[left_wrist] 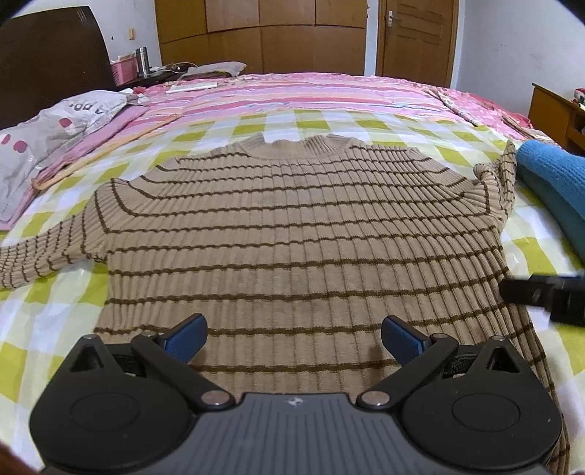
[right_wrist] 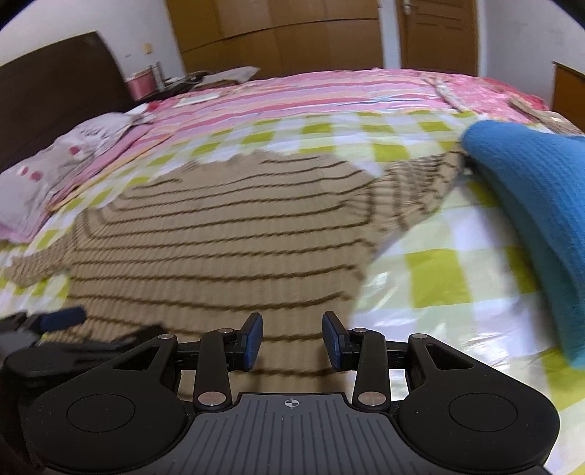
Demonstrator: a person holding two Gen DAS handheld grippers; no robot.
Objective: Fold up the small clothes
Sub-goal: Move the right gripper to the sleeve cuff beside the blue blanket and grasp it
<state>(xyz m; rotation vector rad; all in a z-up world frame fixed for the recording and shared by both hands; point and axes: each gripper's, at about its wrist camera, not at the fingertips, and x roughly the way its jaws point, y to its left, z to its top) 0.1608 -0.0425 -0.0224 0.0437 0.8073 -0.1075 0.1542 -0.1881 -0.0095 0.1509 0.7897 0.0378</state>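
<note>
One tan sweater [left_wrist: 292, 234] with thin dark brown stripes lies flat on the green-and-white checked sheet [left_wrist: 47, 314], its neck pointing toward the far end of the bed. Of its two sleeves, the left one [left_wrist: 40, 259] stretches out sideways on the sheet, while the right one [left_wrist: 501, 182] bends up toward a single folded blue knit garment [left_wrist: 555, 175] beside it.

The left gripper [left_wrist: 292, 338] hovers over the sweater's lower body with its two blue-padded fingers spread wide and nothing between them. The right gripper [right_wrist: 292, 339] sits near the sweater's right hem edge, its two fingers parted by a narrower gap, also holding nothing; its view is motion-blurred.

Beyond the checked sheet lies a pink striped bedspread [left_wrist: 310, 95]. One grey printed pillow [left_wrist: 51, 135] rests at the left by the dark headboard [left_wrist: 47, 54]. One pink basket [left_wrist: 123, 71] and one metal flask [left_wrist: 142, 62] stand on the nightstand behind, before brown wardrobe doors [left_wrist: 263, 33].
</note>
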